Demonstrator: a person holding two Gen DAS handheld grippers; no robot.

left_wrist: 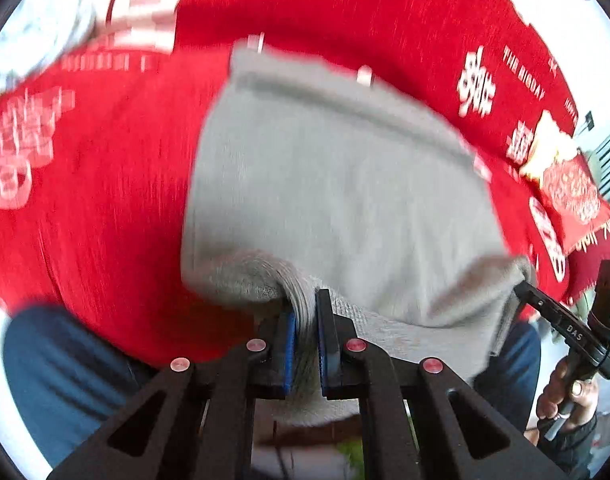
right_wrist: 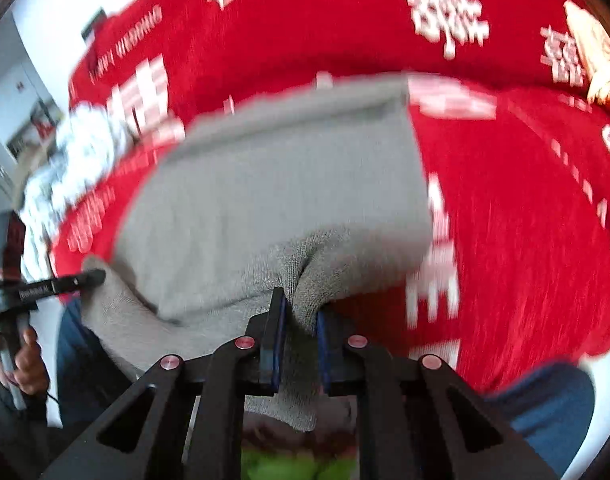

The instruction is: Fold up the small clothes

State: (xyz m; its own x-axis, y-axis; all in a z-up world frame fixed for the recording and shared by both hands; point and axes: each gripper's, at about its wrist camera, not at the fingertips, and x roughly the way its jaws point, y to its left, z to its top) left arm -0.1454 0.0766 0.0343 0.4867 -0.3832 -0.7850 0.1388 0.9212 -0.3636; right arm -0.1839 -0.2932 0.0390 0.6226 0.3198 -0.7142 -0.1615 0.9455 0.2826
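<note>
While both tools pinch its near corners, the grey cloth [left_wrist: 337,184] stretches across the red bench [left_wrist: 105,200]. Left tool [left_wrist: 305,336] grips at 6 o'clock; right tool [right_wrist: 299,334] likewise, the cloth's far hem toward 12.

Surface is covered by a red cloth [left_wrist: 345,20] printed with white characters. A white patterned fabric heap [right_wrist: 77,160] is seen at its left edge, a red-and-gold packet [left_wrist: 569,184] at the right.

Each tool is black, with angular arms pierced by triangular cut-outs, round pinkish-red screw caps at the joints and blue pads lining the fingers: the left tool [left_wrist: 304,322], the right tool [right_wrist: 299,320]. The person wears blue trousers [left_wrist: 65,368] and dark sleeves [left_wrist: 573,448].
</note>
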